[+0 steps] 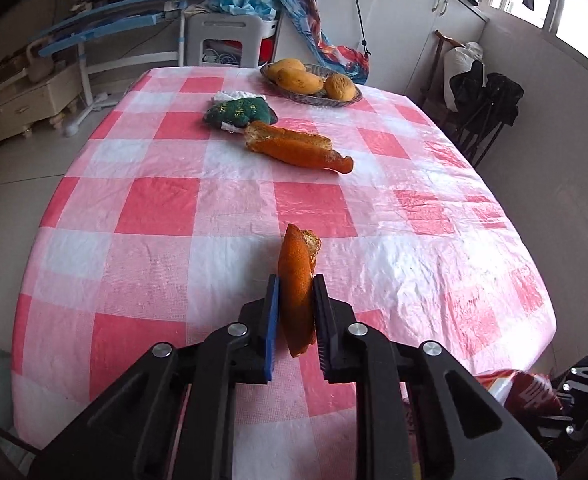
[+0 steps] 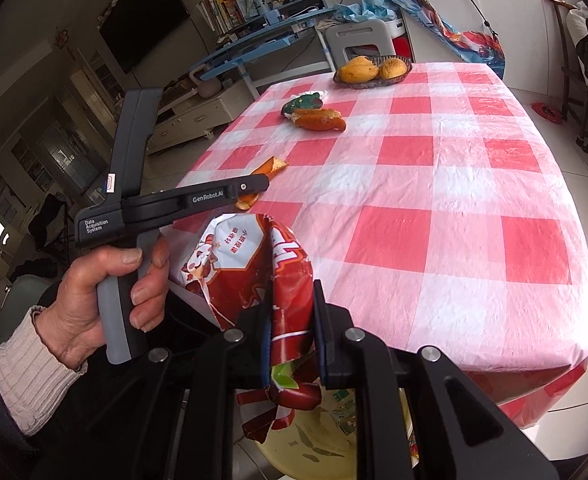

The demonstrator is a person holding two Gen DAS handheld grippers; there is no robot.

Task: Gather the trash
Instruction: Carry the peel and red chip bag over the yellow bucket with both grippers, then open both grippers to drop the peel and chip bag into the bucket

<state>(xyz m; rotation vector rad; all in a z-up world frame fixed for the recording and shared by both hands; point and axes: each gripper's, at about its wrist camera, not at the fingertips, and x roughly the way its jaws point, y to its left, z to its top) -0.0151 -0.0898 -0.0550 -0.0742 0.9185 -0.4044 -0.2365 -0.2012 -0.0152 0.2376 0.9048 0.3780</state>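
Large table under a pink-and-white checked plastic tablecloth [image 1: 230,208], filling most of both views. Woven oval basket [image 1: 314,96] with yellow-orange mangoes at the far end. Red-and-white crumpled snack bag [image 2: 254,276] off the near table edge, mouth open upward, above a pale yellow round bin [image 2: 314,440]. Right gripper [image 2: 293,312] clamped on the bag's lower folded part, jaws close together with the foil between them. Left gripper [image 1: 296,300] closed on a small curved piece of orange peel [image 1: 298,280], peel standing on edge between the pads, raised over the near part of the table; in the right wrist view the same gripper [image 2: 254,188] reaches in from the left, held by the person's left hand [image 2: 106,288] in a cream ribbed cuff, peel sticking out both sides of the tip, just above the bag opening. Long piece of orange peel [image 1: 294,148] lying flat mid-table, well apart from both grippers. Dark green crumpled wrapper [image 1: 238,114] touching its far end, white scrap [image 1: 234,96] just behind.
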